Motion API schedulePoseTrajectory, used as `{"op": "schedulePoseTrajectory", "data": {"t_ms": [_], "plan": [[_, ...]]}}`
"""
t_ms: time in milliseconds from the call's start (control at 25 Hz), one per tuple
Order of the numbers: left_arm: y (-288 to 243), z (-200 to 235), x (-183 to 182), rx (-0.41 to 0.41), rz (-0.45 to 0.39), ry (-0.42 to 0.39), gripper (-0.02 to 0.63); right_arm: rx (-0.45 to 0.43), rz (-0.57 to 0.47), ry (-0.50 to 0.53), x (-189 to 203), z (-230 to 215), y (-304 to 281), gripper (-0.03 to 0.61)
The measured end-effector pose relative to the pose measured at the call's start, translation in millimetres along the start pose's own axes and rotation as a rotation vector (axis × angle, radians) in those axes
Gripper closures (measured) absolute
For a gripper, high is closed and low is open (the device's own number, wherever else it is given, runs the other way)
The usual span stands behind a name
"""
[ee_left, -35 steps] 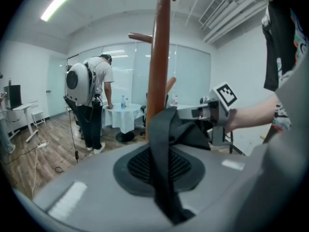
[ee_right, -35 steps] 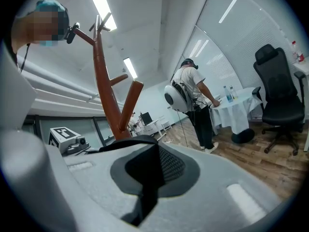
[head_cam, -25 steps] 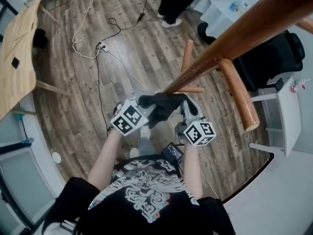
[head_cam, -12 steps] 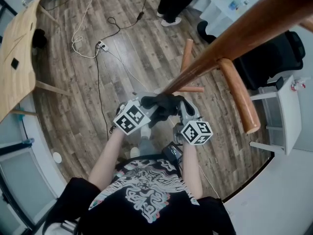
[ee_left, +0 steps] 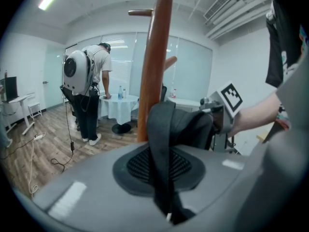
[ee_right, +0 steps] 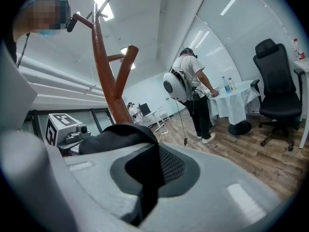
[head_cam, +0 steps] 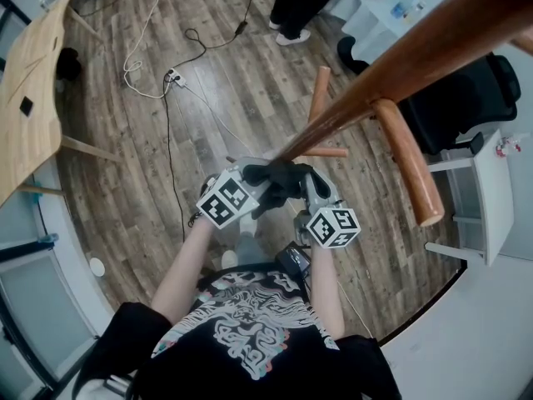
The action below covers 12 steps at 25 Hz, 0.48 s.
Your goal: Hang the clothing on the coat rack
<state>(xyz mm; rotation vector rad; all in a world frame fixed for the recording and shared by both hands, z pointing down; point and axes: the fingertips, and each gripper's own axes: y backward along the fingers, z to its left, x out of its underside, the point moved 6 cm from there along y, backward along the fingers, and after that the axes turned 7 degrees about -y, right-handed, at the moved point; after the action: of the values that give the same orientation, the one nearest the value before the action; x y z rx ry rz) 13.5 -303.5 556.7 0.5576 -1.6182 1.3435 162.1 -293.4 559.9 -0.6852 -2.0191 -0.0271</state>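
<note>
**Beside the coat rack (head_cam: pixel 400 65) pole, a garment (head_cam: pixel 279 183) held at both ends**

The left tool (head_cam: pixel 252 176) and right tool (head_cam: pixel 310 182) both pinch the black garment, bunched between them. The left tool's jaws have just eased slightly, with cloth between them. The nearest peg (head_cam: pixel 405 161) lies rightward, nearer the right tool.

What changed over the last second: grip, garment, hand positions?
The left hand-held gripper and right hand-held gripper edged slightly together, and the black garment between them bunched tighter. The left jaws have just been opening a little, with a garment strap still pinched between them. Unchanged: right jaws shut on the fabric, both grippers beside the coat rack, nothing hung yet.
</note>
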Motion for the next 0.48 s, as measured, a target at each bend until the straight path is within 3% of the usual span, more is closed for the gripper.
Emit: {"op": "schedulePoseTrajectory", "data": {"t_ms": [320, 400, 480], "plan": [[-2.6, -4.1, -0.6, 0.013, 0.010, 0.014, 0.583, 0.020, 0.012, 0.019, 2.7, -1.5, 4.7, 0.571], [-4.0, -5.8, 0.3, 0.024, 0.022, 0.018, 0.566, 0.031, 0.025, 0.037, 4.7, -2.3, 5.2, 0.523], [-4.1, -8.1, 0.8, 0.029, 0.034, 0.014, 0.551, 0.032, 0.036, 0.034, 6.0, -2.3, 5.8, 0.515]]}}
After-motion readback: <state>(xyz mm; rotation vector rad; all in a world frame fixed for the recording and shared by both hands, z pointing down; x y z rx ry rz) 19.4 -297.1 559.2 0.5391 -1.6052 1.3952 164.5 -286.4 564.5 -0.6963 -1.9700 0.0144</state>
